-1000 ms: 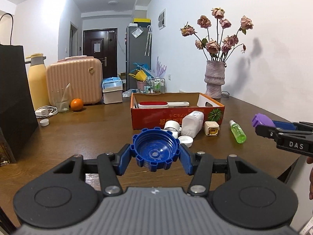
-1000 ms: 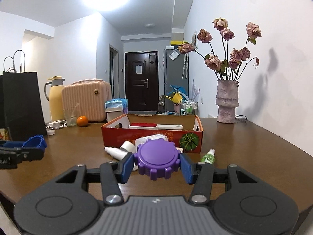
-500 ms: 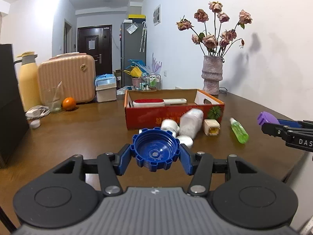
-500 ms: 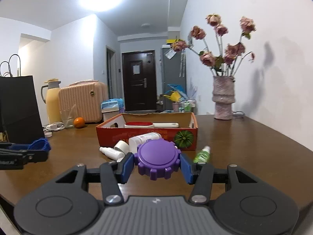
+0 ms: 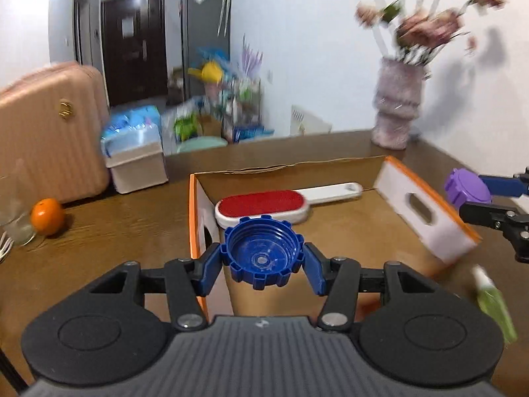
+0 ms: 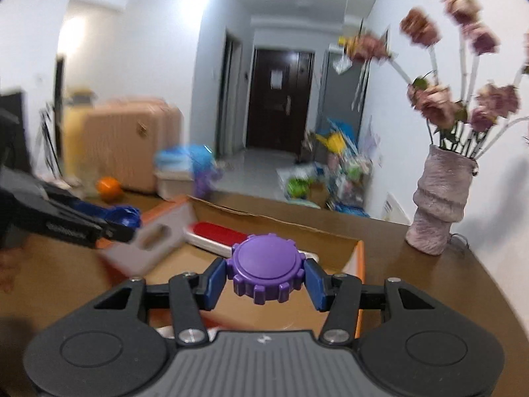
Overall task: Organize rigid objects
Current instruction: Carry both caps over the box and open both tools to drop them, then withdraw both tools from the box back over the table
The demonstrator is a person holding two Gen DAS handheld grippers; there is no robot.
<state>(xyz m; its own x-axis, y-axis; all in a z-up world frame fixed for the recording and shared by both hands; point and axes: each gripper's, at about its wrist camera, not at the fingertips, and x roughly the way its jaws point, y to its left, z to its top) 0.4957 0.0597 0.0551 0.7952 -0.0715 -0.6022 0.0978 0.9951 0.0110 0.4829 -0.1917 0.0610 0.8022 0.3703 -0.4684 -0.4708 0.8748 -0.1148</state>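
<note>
while hand-held gripper (image 5: 263, 264) clamps it, blue cap (image 5: 263, 256) overhangs box (image 5: 426, 211).

Ahead of me at eleven o'clock a dark door (image 6: 279, 99) closes the hallway. At two o'clock a ribbed vase (image 6: 441, 201) of dried roses (image 6: 429, 99) stands on the bench (image 6: 429, 281). At ten o'clock a pink suitcase (image 5: 49, 135) sits behind an orange (image 5: 47, 216), with a pale storage box (image 5: 135, 162) just beside them.

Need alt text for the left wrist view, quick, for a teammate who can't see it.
The left claw grips a blue cap, hollow side up, above an open cardboard box holding a red lint brush. The picture is motion-blurred.
</note>
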